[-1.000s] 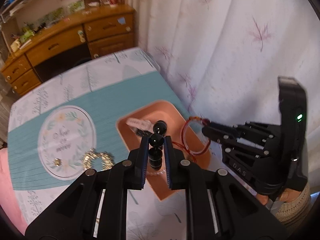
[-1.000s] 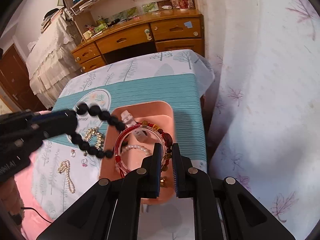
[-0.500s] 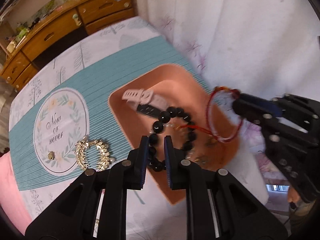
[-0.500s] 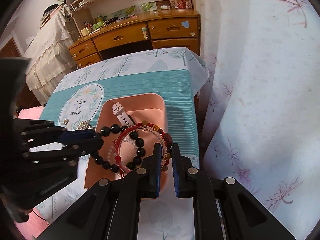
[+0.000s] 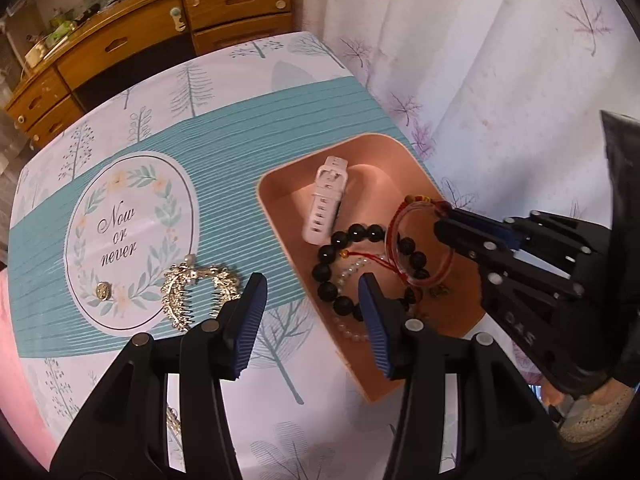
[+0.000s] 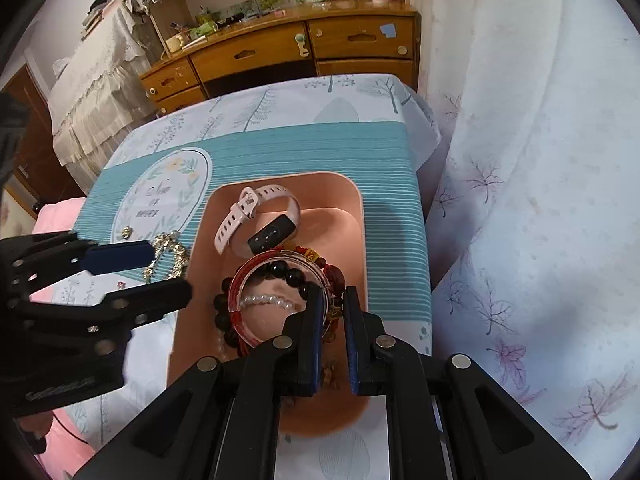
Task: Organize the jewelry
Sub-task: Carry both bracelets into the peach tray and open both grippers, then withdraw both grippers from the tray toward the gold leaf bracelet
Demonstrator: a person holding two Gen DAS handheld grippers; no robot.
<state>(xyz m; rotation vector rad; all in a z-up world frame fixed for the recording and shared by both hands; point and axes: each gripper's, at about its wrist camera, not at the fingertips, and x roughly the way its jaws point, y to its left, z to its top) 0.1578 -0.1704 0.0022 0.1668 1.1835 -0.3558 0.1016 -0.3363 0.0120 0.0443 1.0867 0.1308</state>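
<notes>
Below, the black bead bracelet (image 5: 340, 268) is seen lying in the pink tray (image 5: 276, 184), while the left gripper (image 5: 310, 312) is opening with nothing between its jaws. A red bangle (image 6: 240, 300) is pinched by the nearly closed right gripper (image 6: 332, 312) over the tray.

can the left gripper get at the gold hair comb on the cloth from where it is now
Probably yes. The left gripper has its fingers opening with nothing between them, and the gold hair comb lies bare on the tablecloth, just off its left finger, outside the pink tray. Nothing covers it.
</notes>
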